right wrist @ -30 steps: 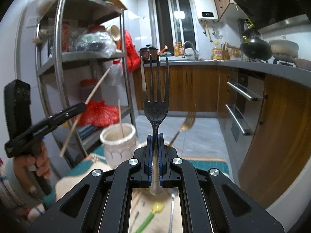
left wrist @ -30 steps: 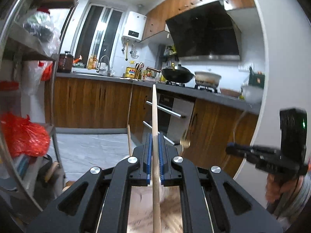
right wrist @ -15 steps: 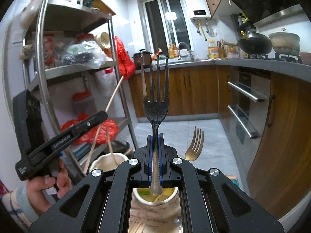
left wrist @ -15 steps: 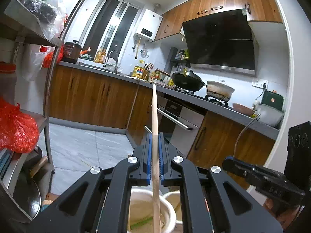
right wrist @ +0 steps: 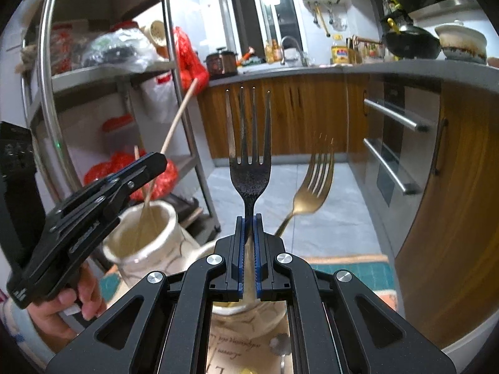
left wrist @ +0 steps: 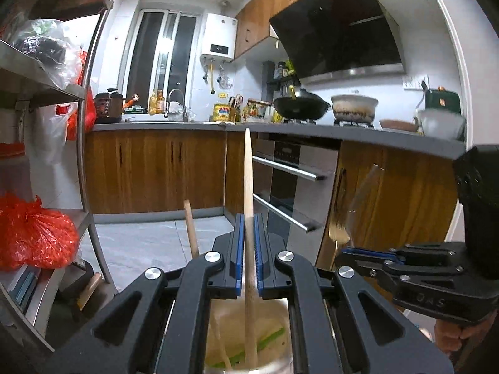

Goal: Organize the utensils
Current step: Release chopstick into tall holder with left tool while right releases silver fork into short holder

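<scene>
The left gripper (left wrist: 248,261) has its jaws closed on a wooden chopstick (left wrist: 248,187), which stands upright with its lower end already inside the cream holder (left wrist: 280,314) below; a second chopstick (left wrist: 191,230) and something green lean in the same holder. The right gripper (right wrist: 248,249) clamps a dark fork (right wrist: 249,155) by the handle, tines up, over a second white holder (right wrist: 249,313) on the desk, where a gold fork (right wrist: 312,180) already leans. The dark fork's handle end seems to sit at the rim, though the jaws hide it. The main risk, I judge, is letting go too early: a chopstick dropped at a tilt can tip out over the rim, and the fork, if released off-centre, may strike the rim or knock the gold fork. The two grippers work near each other, so a sideways drift could make them collide
</scene>
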